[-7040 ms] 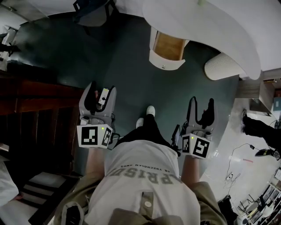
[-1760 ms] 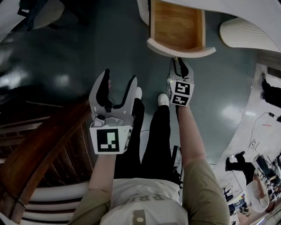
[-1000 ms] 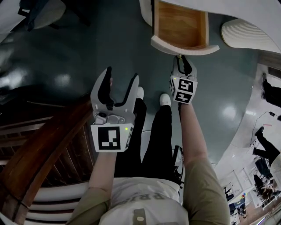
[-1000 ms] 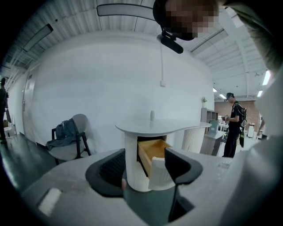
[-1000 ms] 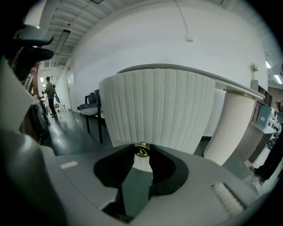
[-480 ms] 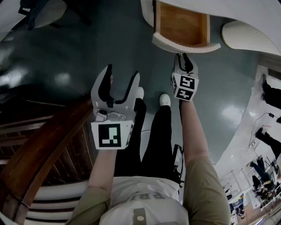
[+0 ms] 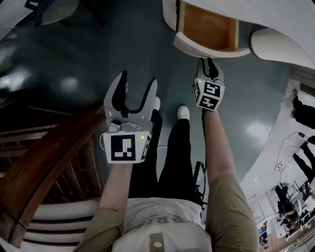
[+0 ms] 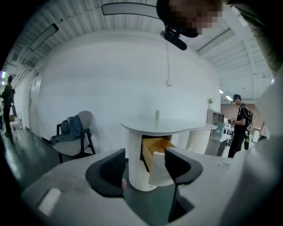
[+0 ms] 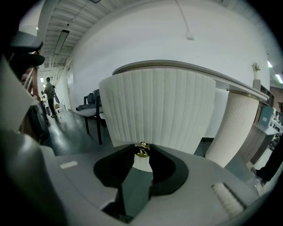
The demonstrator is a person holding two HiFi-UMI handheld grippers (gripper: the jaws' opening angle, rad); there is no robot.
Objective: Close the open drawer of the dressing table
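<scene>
Clearly the drawer (image 7: 206,30) stands pulled out under the white top of the dressing table (image 7: 275,15). It shows a bare wooden inside and a curved, ribbed white front. The right gripper (image 7: 206,61) has its jaws closed on the small brass knob (image 9: 142,152) of that front. The left gripper (image 7: 139,81) is well apart from it, with its jaws wide and nothing between them.

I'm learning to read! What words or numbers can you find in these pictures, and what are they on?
"PR": big upside-down letters on the person's shirt; the rest is hidden.
Marker cube on the left gripper, and the right gripper too: only black-and-white squares, no words.
Dressing table and drawer: no text.
</scene>
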